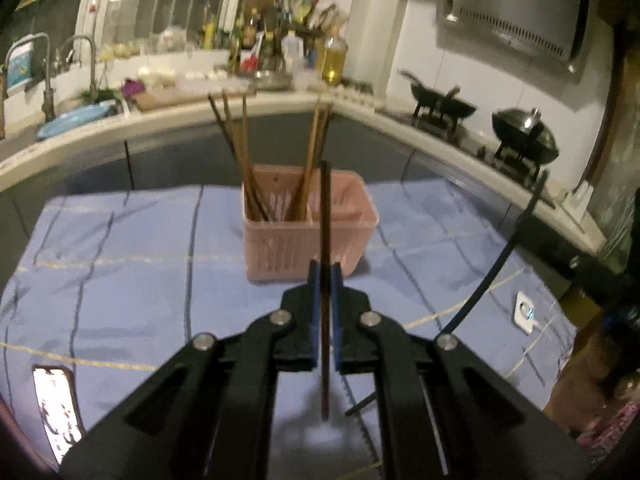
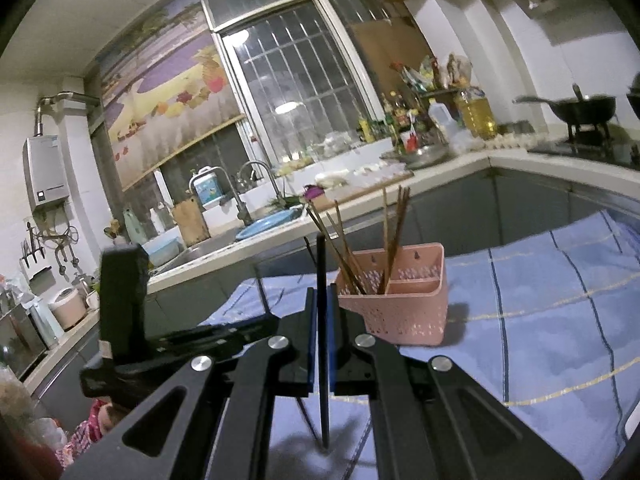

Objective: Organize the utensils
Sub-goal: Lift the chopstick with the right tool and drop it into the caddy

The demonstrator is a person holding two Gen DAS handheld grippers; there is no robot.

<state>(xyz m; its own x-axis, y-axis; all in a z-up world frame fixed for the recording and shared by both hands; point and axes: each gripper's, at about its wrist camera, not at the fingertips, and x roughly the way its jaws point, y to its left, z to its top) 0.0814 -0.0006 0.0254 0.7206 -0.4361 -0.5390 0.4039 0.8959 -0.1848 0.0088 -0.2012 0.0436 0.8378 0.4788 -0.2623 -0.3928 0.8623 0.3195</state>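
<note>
Blue checked tablecloth (image 1: 120, 248) covers the table, a plain work surface for sorting. Pink perforated caddy (image 1: 308, 236) stands upright toward the far side of it, divided into compartments; wooden chopsticks (image 1: 240, 160) lean out of its left section, bundled there as the sorted set, right section looks empty.

Left gripper (image 1: 325, 268) is clamped tight on one dark chopstick (image 1: 325, 208), held near-vertical and lined up with the caddy, likely for dropping in tip-down. Right gripper (image 2: 322, 292) is likewise pinched shut on another dark chopstick (image 2: 321, 264), upright, caddy (image 2: 400, 312) just beyond to its right; looks like it waits its turn.

Hard to read: both held sticks' lower ends blur against shadow, can't tell if they touch the cloth. Lit phone (image 1: 56, 412) at the left edge is cut off. Caddy floor is hidden. Thin dark stick on the cloth under the right gripper is mostly covered.
</note>
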